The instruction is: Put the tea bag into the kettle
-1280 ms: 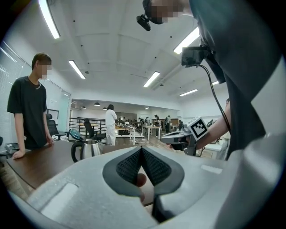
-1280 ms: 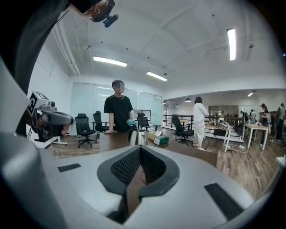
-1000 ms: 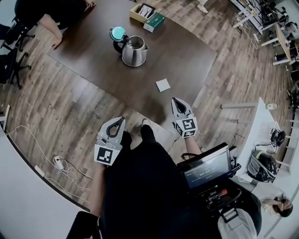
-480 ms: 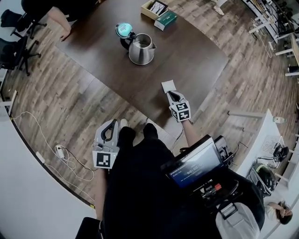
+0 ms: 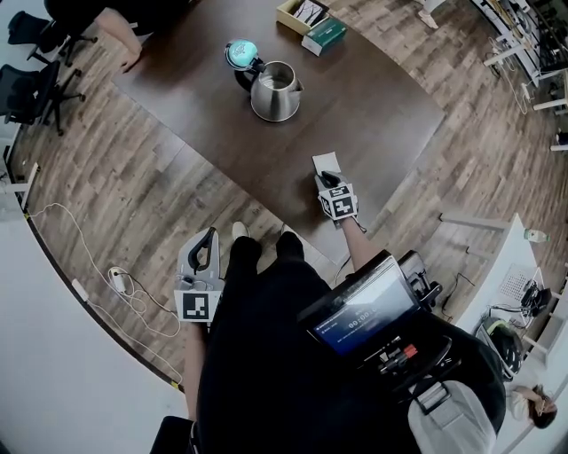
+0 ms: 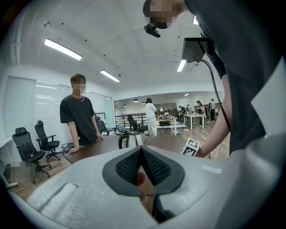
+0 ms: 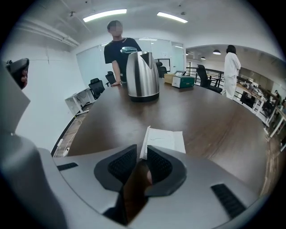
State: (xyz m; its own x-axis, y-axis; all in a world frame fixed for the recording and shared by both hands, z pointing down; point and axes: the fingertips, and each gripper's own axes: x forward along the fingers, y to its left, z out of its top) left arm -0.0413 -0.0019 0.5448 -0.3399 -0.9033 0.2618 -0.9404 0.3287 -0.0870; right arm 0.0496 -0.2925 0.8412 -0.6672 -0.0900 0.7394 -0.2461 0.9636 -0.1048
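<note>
The white tea bag [image 5: 327, 163] lies flat near the front edge of the dark table [image 5: 382, 106]; its raised left edge [image 7: 144, 142] stands in the narrow gap between my right gripper's [image 5: 327, 180] [image 7: 142, 154] tips, which are open. The steel kettle [image 5: 274, 90] [image 7: 142, 75] stands further back, with its teal lid [image 5: 240, 54] flipped open. My left gripper [image 5: 209, 238] [image 6: 141, 150] hangs shut and empty over the floor beside my leg, off the table.
A yellow box and a green box [image 5: 311, 22] sit at the table's far edge. A person [image 7: 117, 51] leans a hand [image 5: 131, 60] on the far left corner. Office chairs [image 5: 35, 80] stand left; a cable [image 5: 124, 284] lies on the floor.
My right gripper moved forward over the table from beside my leg and reached the tea bag. The left gripper stayed low by my leg.
</note>
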